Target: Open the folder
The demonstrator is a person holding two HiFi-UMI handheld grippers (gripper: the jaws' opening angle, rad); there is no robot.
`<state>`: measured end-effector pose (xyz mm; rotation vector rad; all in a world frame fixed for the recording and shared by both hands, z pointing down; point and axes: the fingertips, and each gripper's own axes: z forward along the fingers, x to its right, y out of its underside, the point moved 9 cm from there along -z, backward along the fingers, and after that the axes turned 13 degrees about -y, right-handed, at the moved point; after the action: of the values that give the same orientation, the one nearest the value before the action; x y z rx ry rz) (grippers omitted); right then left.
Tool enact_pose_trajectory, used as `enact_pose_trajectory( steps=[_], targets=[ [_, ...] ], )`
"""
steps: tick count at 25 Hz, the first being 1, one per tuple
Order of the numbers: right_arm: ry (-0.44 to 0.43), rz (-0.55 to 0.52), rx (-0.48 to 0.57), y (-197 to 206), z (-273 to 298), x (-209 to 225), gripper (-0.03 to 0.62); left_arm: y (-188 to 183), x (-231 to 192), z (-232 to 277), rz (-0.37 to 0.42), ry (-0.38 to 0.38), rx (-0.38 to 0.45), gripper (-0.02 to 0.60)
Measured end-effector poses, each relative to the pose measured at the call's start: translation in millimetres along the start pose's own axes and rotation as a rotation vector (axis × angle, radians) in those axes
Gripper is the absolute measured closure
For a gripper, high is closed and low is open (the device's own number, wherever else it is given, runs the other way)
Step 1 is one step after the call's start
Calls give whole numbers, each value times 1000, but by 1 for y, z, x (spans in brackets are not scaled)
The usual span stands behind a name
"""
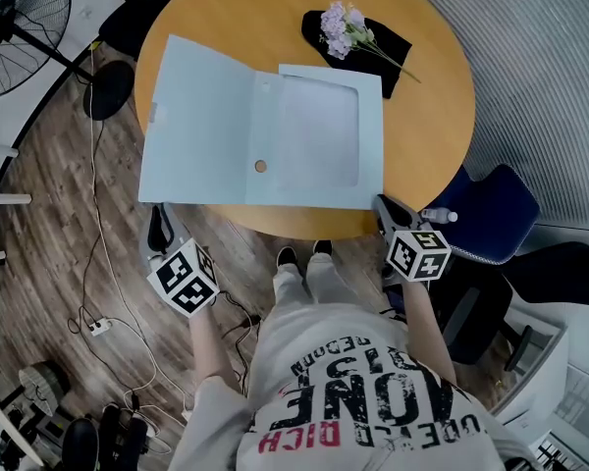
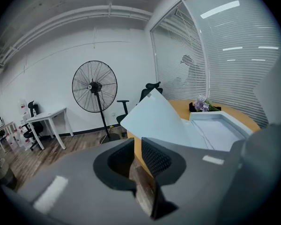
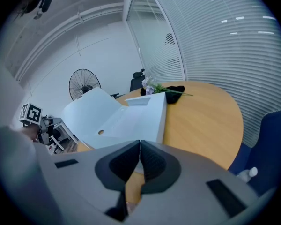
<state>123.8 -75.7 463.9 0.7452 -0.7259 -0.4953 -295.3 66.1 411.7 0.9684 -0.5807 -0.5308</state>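
Pale blue and rectangular, the folder already lies open at upper centre on the round wooden table, so my left gripper hangs at lower left, jaws slightly apart on nothing, and my right gripper sits pressed together, empty.

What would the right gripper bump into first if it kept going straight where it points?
Probably the near corner of the open folder, just ahead of the right gripper; depth is unclear, so it might touch the table first.
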Motion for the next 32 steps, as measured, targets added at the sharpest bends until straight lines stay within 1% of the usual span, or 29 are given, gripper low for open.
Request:
enact_pose_trajectory(
  steps=[5,10,17,25,32],
  targets=[
    [-8,-11,38,-9,-2,-5,582,-10,5,-17,-22,49,43,532],
    [-21,-44,97,-28,-9,-15,582,-20,12,-30,-35,91,79,532],
    [-43,-89,172,-54,-19,-34,582,-25,17,-42,-32,135,102,531],
    [-38,-106,203,-62,-27,-50,582,-42,22,-64,-41,213,168,529],
    [-33,-125,279,-76,-37,-71,582,-59,25,-67,-48,288,209,529]
  ],
)
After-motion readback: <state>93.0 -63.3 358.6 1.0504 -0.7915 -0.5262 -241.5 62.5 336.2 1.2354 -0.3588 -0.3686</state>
